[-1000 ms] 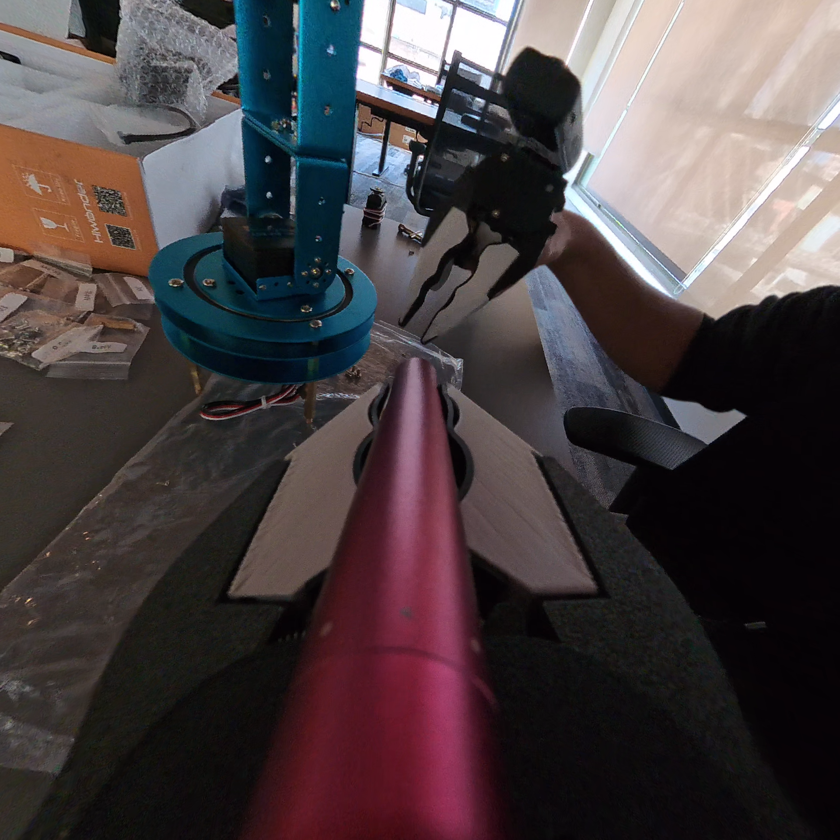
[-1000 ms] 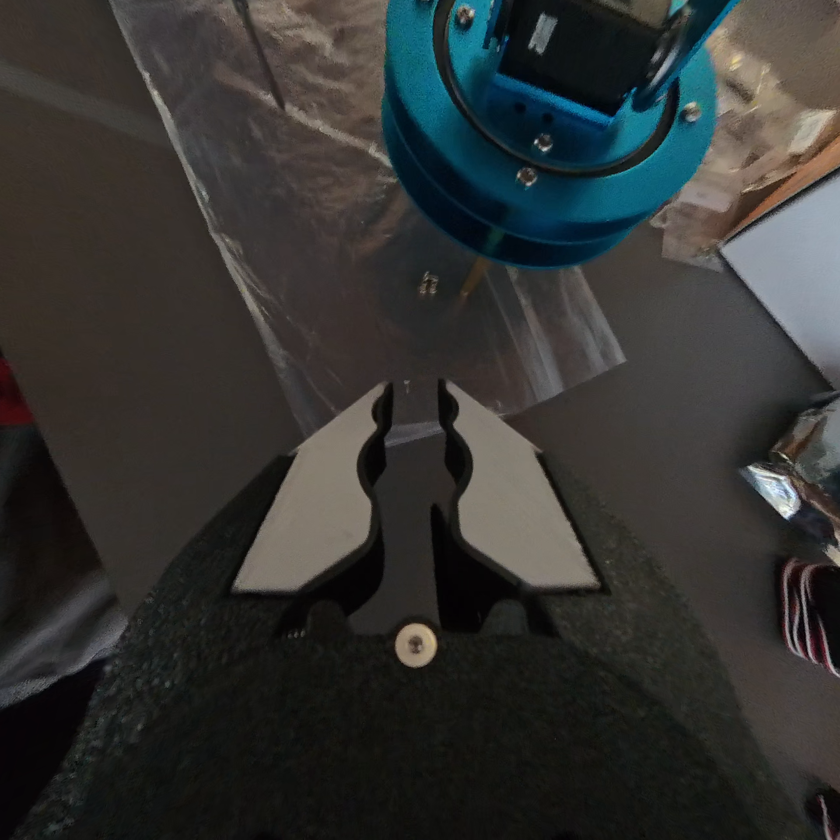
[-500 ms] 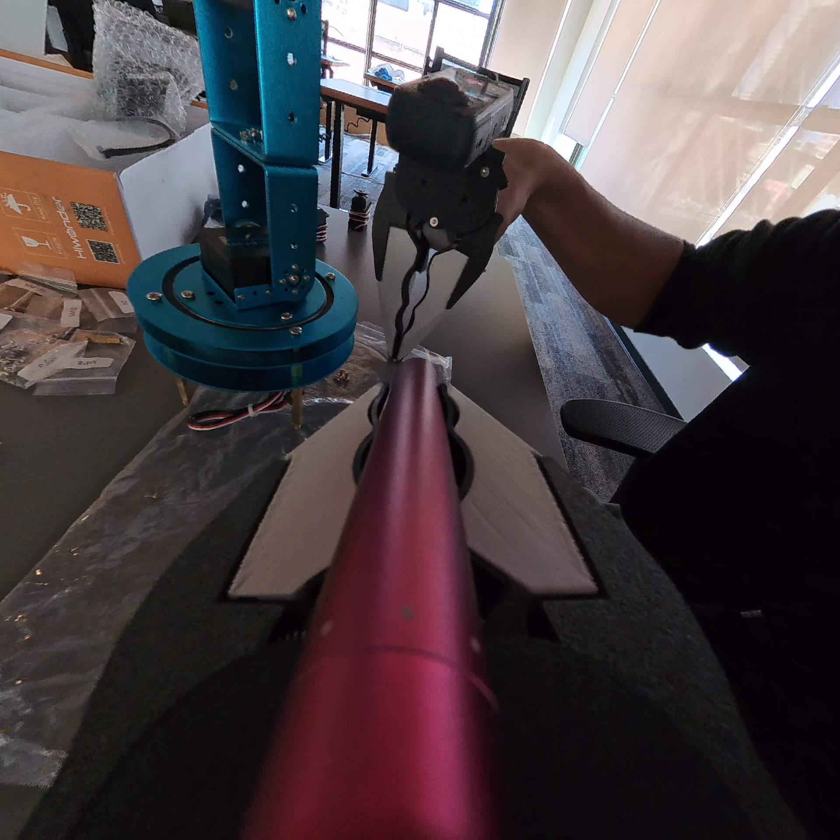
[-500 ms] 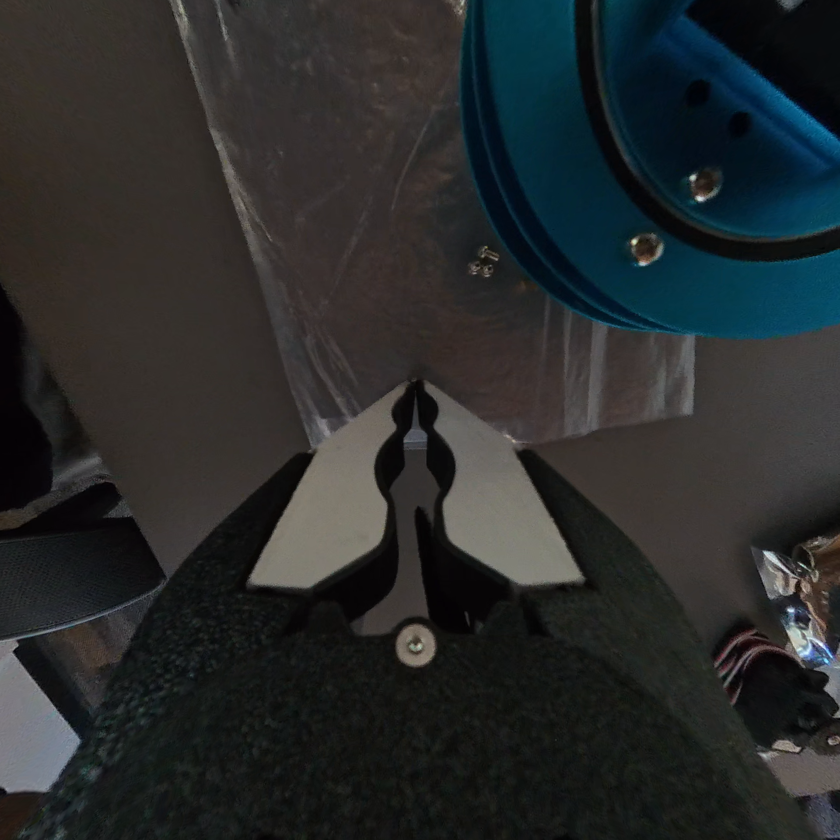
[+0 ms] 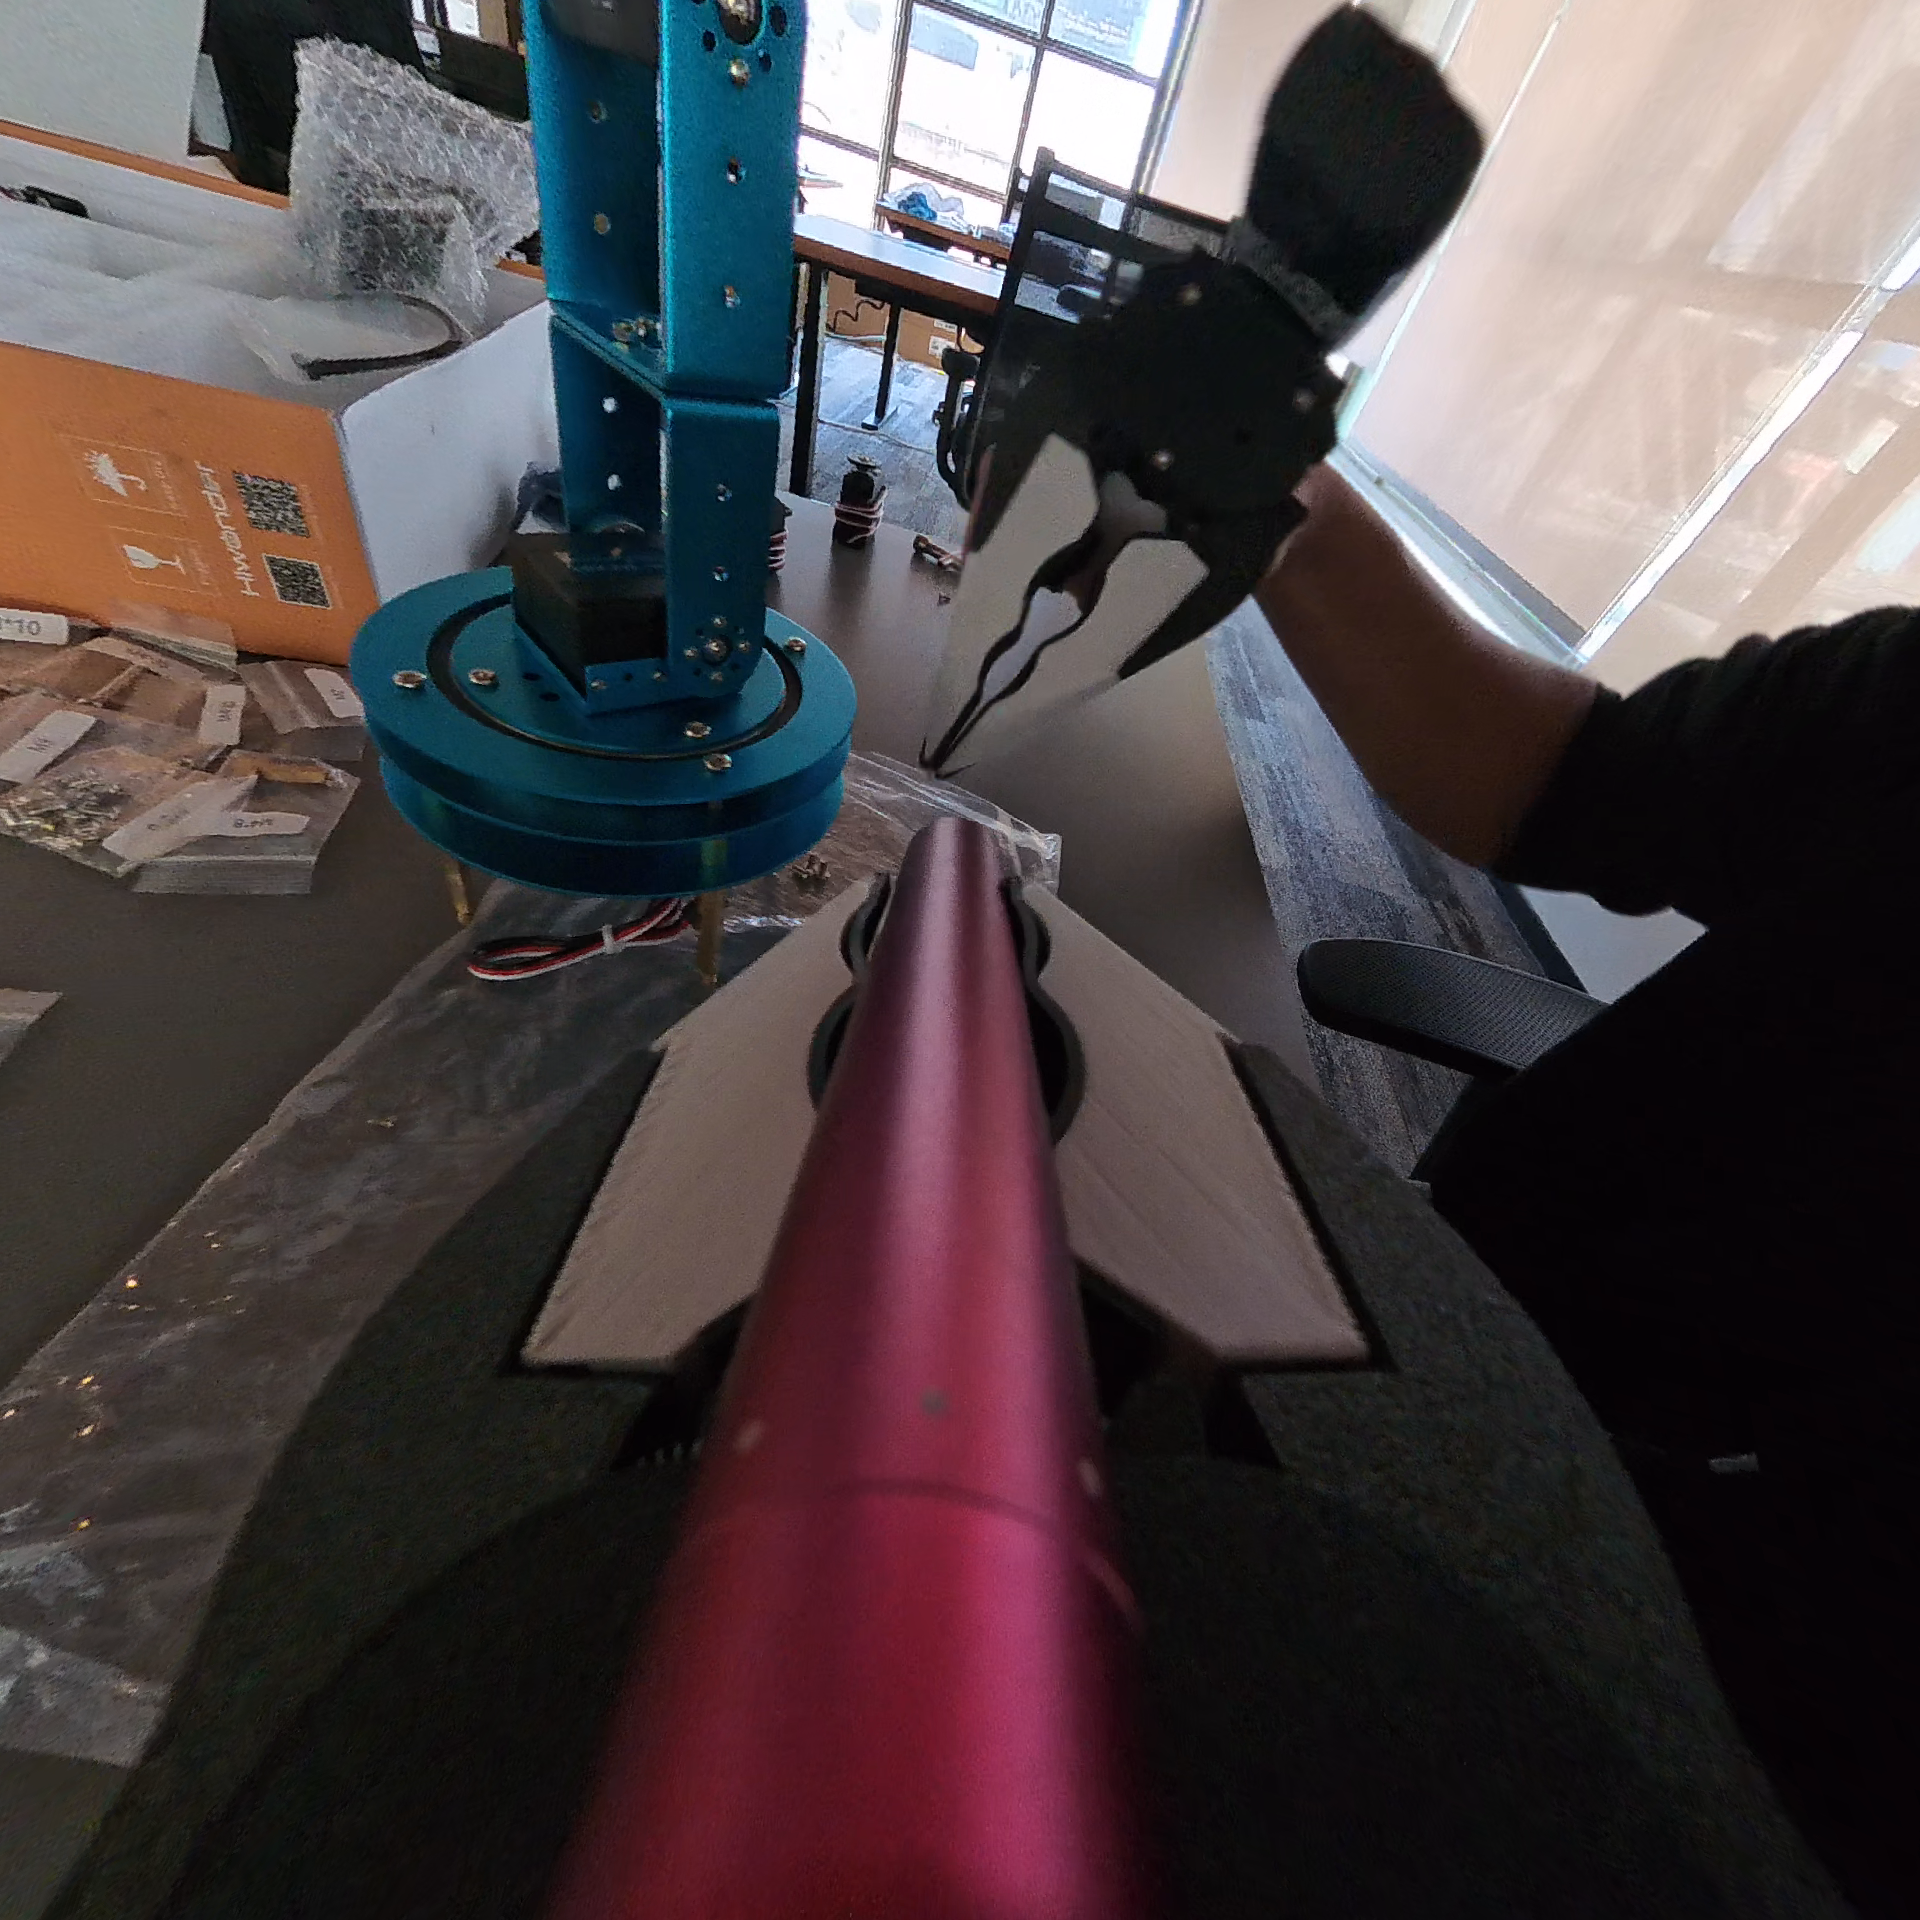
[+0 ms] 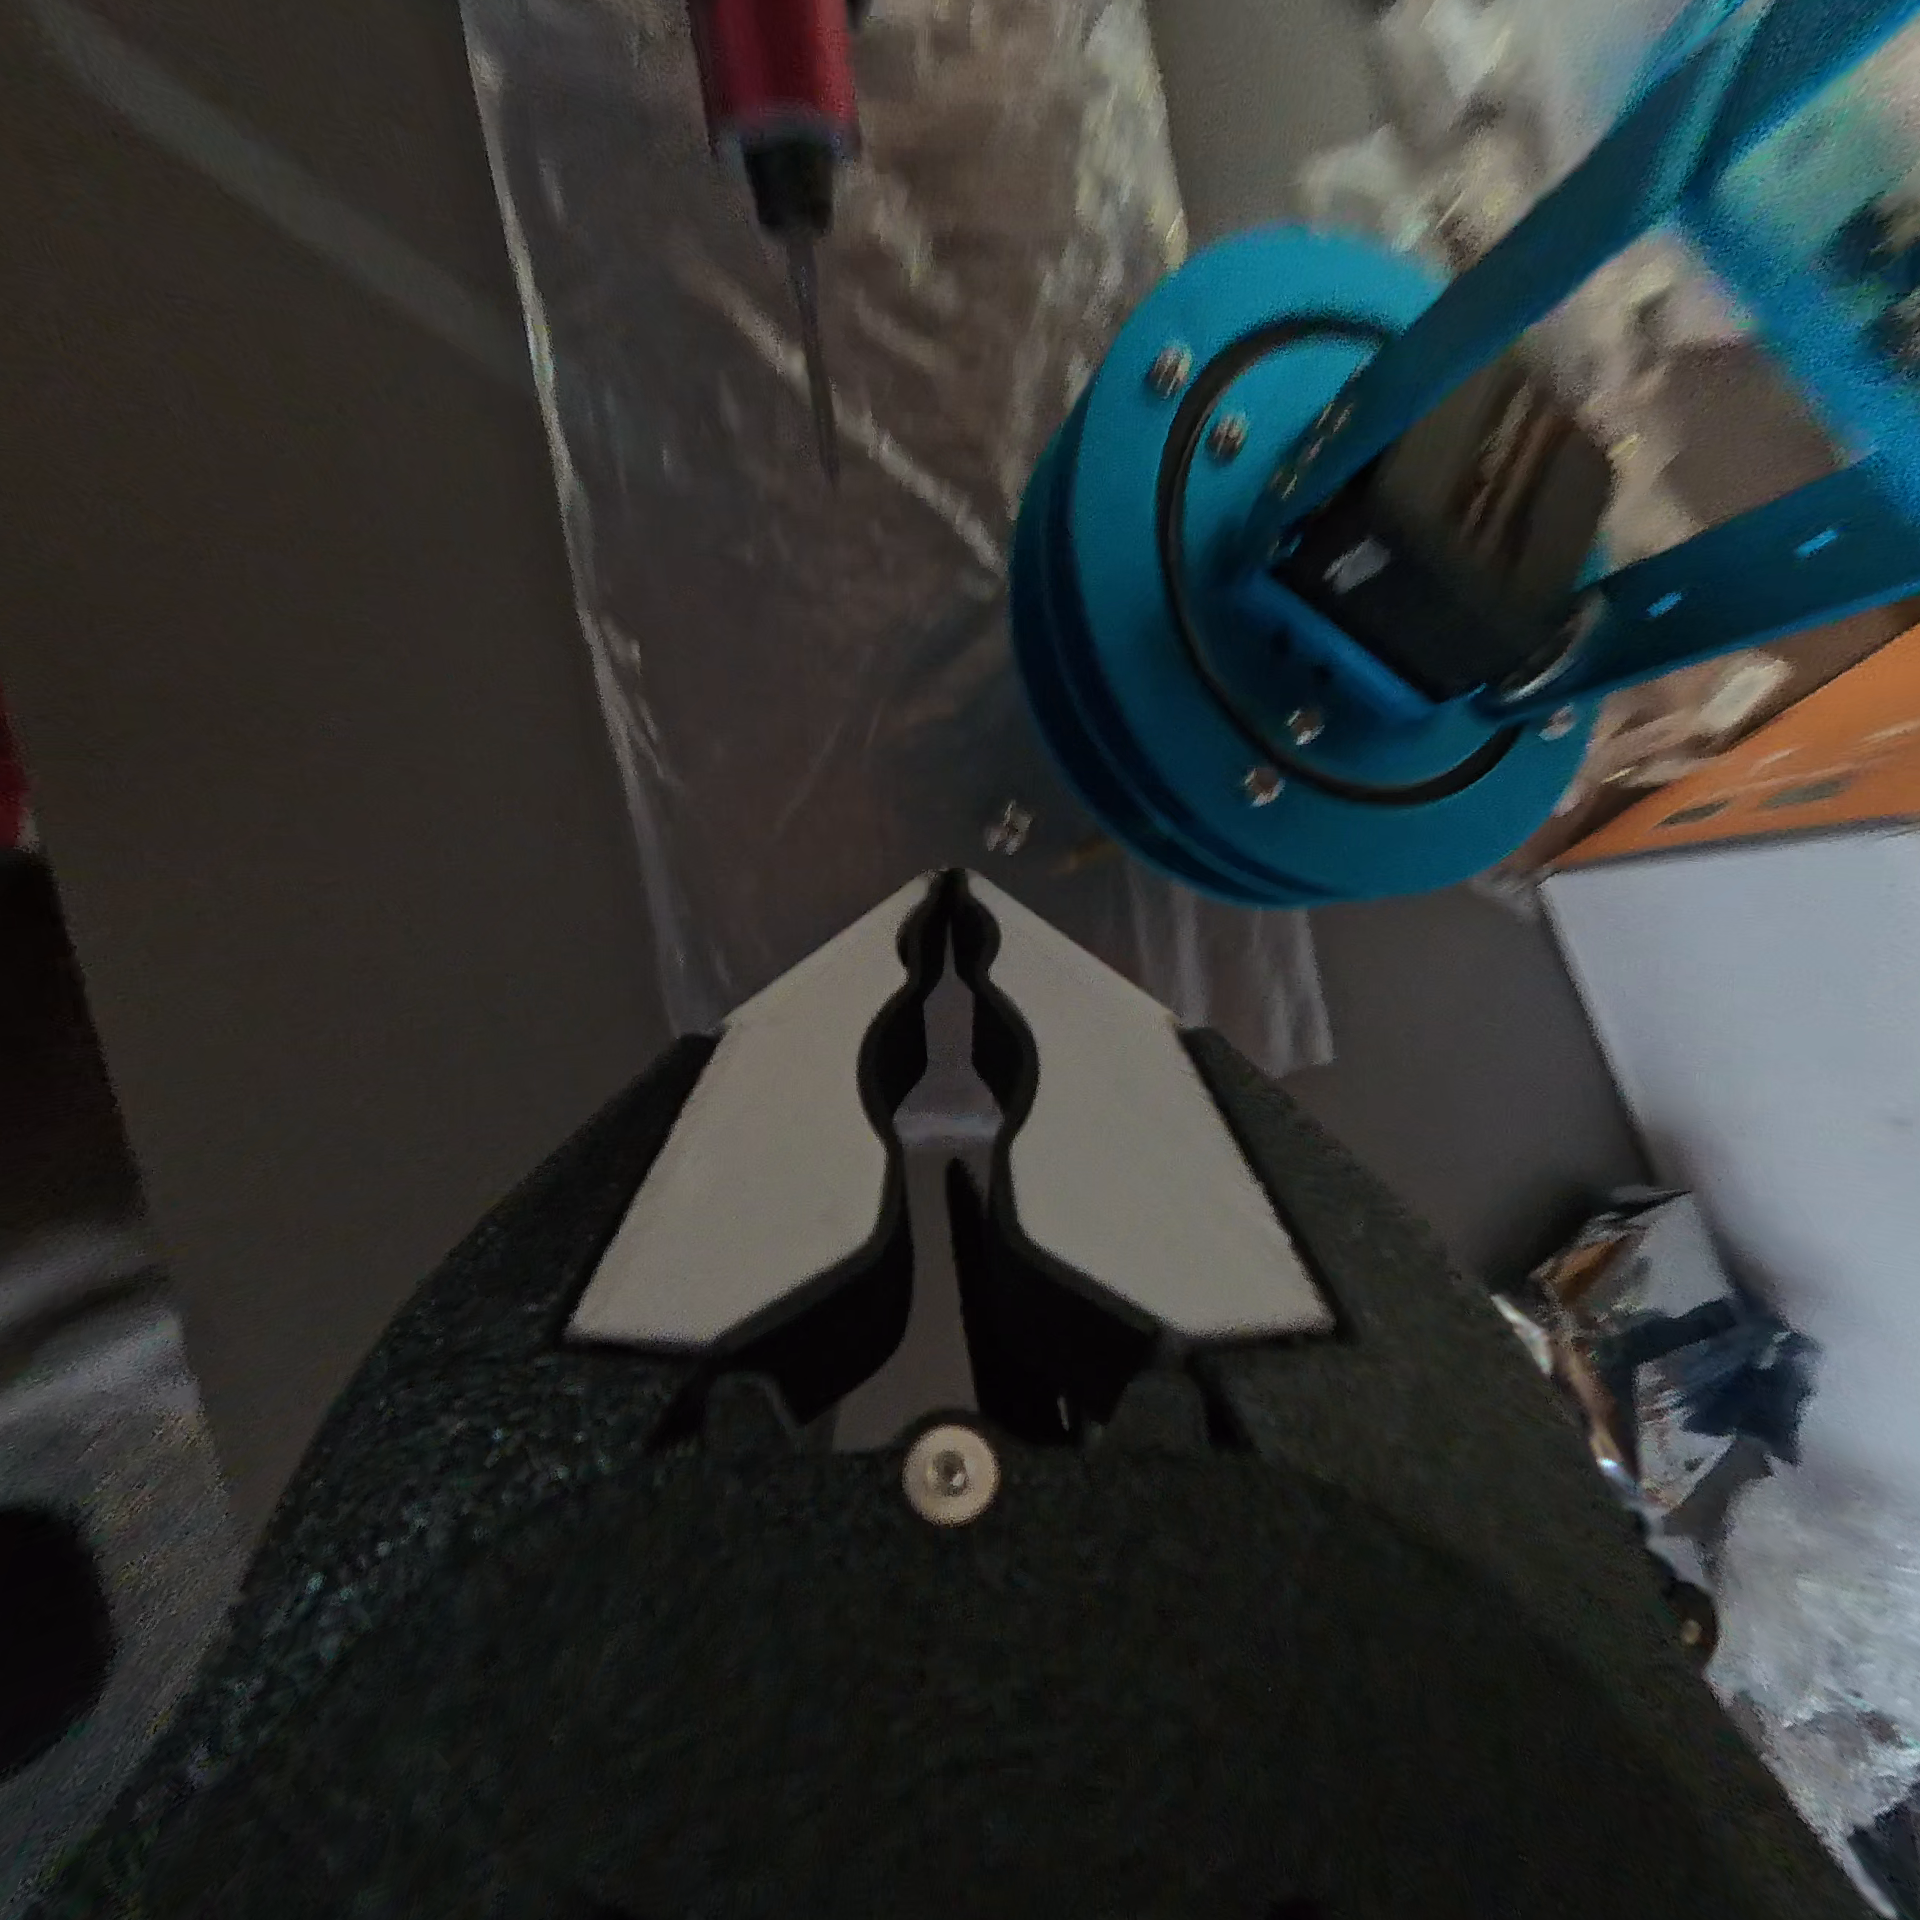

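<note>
My left gripper [image 5: 951, 883] is shut on a magenta screwdriver [image 5: 935, 1247] that points forward over a clear plastic sheet [image 5: 260, 1195]. A blue metal robot arm on a round base [image 5: 603, 748] stands on brass legs just left of its tip. Two tiny screws [image 5: 808, 871] lie on the sheet by the base. My right gripper [image 6: 951, 883] is shut; I cannot tell whether anything tiny is between its tips. It hangs above the sheet's far corner in the left wrist view [image 5: 940, 764]. The right wrist view, blurred, shows the base [image 6: 1299, 644], screws [image 6: 1008, 826] and screwdriver [image 6: 779, 94].
An orange and white box [image 5: 177, 509] and bags of small parts [image 5: 156, 769] lie at the left. Red, white and black wires [image 5: 571, 945] run under the base. A servo [image 5: 860, 504] stands behind. A foil bag [image 6: 1662, 1351] lies at the right. A chair armrest [image 5: 1444, 1003] is beside the table. The grippers' ends are close to 12 cm from one another.
My right gripper closed from open, dipped its tips to the plastic sheet's corner, then rose and tilted away. My left gripper with the screwdriver barely moved.
</note>
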Motion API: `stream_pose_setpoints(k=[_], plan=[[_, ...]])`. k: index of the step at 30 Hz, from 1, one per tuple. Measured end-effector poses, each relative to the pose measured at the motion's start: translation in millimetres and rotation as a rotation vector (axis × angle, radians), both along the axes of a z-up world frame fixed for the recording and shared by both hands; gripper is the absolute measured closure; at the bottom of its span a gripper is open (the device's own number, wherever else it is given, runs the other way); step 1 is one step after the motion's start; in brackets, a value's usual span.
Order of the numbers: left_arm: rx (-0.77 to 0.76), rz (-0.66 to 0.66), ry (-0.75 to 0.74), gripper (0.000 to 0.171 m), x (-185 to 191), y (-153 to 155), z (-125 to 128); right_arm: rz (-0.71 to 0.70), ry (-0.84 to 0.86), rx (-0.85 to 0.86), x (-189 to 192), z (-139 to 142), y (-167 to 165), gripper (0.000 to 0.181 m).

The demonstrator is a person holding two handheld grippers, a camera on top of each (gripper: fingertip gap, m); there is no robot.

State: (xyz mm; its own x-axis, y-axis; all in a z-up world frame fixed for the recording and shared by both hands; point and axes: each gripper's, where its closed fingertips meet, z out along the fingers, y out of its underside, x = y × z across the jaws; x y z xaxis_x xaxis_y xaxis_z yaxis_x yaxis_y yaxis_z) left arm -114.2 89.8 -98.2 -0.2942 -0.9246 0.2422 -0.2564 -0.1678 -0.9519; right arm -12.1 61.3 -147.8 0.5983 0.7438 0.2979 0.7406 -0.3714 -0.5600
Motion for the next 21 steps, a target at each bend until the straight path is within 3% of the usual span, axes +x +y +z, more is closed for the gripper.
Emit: stream_pose_setpoints(k=[3, 8, 21], plan=[[-0.002, 0.024, -0.016, 0.150, 1, 4, 2, 0.003, 0.079, 0.193, -19, 21, 8, 0.181], [-0.011, 0.022, -0.056, 0.150, 0, 4, 9, -0.003, 0.157, 0.376, -44, 37, 14, 0.181], [0.009, 0.010, -0.056, 0.150, -1, -1, 10, 0.007, 0.152, 0.350, -57, 36, 14, 0.181]])
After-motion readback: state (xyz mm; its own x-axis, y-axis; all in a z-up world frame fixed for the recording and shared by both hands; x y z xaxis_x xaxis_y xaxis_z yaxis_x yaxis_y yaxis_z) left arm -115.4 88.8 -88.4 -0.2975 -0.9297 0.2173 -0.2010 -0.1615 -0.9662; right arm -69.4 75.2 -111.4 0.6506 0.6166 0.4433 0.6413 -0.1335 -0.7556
